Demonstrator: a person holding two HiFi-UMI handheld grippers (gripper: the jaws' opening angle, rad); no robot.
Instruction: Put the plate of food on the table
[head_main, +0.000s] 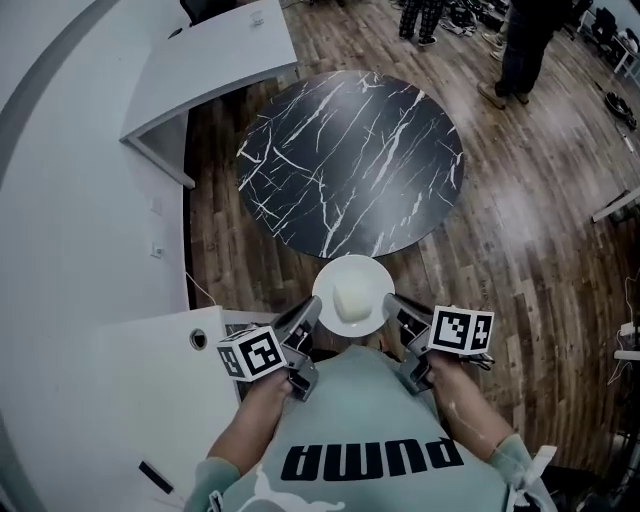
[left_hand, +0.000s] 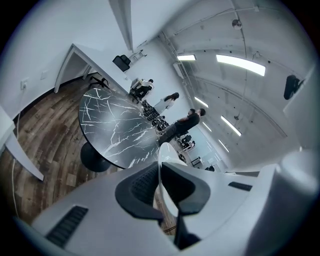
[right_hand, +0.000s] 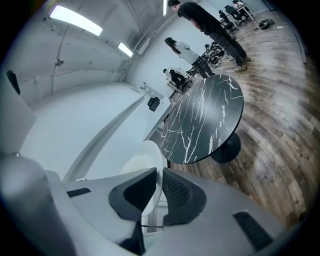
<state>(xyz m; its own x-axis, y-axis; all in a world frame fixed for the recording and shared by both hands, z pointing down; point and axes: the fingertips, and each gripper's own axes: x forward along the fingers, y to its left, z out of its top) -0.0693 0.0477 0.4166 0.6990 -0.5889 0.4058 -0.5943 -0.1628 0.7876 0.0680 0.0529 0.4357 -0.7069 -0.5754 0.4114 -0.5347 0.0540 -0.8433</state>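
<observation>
A white plate (head_main: 352, 294) with a pale lump of food (head_main: 352, 297) on it is held in the air, close to the person's chest, above the wood floor. My left gripper (head_main: 309, 315) is shut on the plate's left rim, and my right gripper (head_main: 395, 308) is shut on its right rim. In the left gripper view the plate (left_hand: 163, 170) shows edge-on between the two dark pads. The right gripper view shows the plate (right_hand: 148, 167) pinched the same way. The round black marble table (head_main: 350, 160) stands just ahead, its near edge a little beyond the plate.
A white desk (head_main: 215, 60) stands at the far left beside the table. A white counter (head_main: 120, 400) with a round hole lies at my lower left. People stand on the wood floor at the far right (head_main: 520, 50). A white object's edge (head_main: 615, 205) juts in at the right.
</observation>
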